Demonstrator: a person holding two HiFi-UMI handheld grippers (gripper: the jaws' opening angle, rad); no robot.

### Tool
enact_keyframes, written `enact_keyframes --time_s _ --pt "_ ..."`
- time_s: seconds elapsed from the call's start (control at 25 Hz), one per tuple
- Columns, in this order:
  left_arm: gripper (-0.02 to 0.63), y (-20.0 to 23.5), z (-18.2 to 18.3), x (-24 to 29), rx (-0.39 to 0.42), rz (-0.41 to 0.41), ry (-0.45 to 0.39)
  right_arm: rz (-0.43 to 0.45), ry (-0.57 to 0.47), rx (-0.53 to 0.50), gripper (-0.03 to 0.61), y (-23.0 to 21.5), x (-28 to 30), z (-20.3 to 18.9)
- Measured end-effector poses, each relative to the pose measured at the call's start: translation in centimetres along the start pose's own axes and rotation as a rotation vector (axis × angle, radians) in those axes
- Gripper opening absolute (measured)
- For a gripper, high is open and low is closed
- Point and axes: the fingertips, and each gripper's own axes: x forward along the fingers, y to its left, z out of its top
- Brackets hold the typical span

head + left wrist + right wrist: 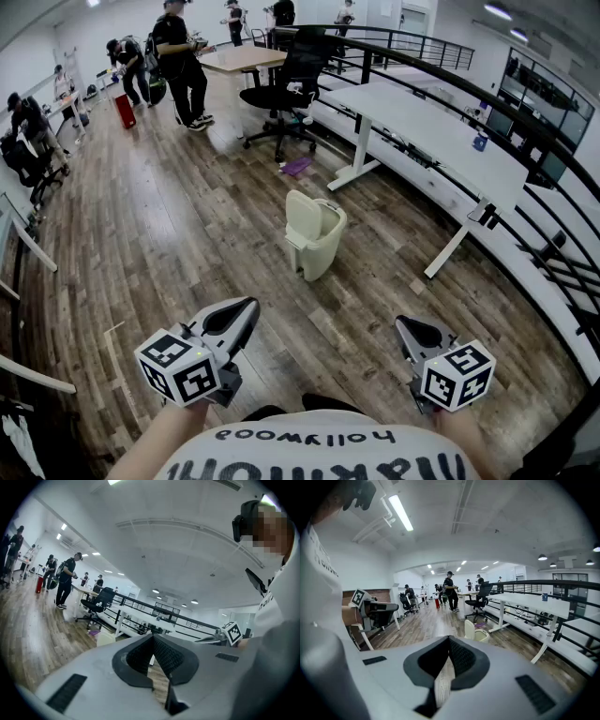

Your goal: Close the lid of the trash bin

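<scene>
A cream trash bin (319,246) stands on the wooden floor ahead of me, its lid (299,218) raised upright at the bin's left side. Both grippers are held low near my body, well short of the bin. My left gripper (247,307) is shut with nothing in it, and so is my right gripper (402,323). The right gripper view shows the bin (477,633) just beyond the closed jaw tips of the right gripper (449,640). In the left gripper view only a corner of the bin (105,637) peeks over the left gripper (153,639).
A long white desk (427,131) runs along the right, with a black railing (525,122) behind it. A black office chair (286,94) and a purple scrap (297,167) lie beyond the bin. Several people (183,61) stand at the far end near a red case (125,111).
</scene>
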Motion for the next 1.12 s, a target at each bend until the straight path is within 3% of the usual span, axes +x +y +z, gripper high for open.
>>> enact_keyframes --time_s 0.32,0.52,0.84,1.12 --pt "0.007 0.7 -0.7 0.7 0.003 0.01 0.026 0.013 -0.061 0.032 0.011 -0.9 0.8 0.9" --pt "0.006 2.6 -0.5 3.1 0.009 -0.001 0.059 -0.014 -0.03 0.014 0.011 -2.3 2.8 1.3" --pt "0.007 9.6 2.0 9.1 -0.051 -0.058 0.075 -0.056 0.015 0.049 0.011 -5.4 9.4 4.3" --pt "0.006 16.8 6.2 12.1 -0.039 -0.053 0.101 -0.039 0.047 0.011 0.011 -6.0 17.8 9.0"
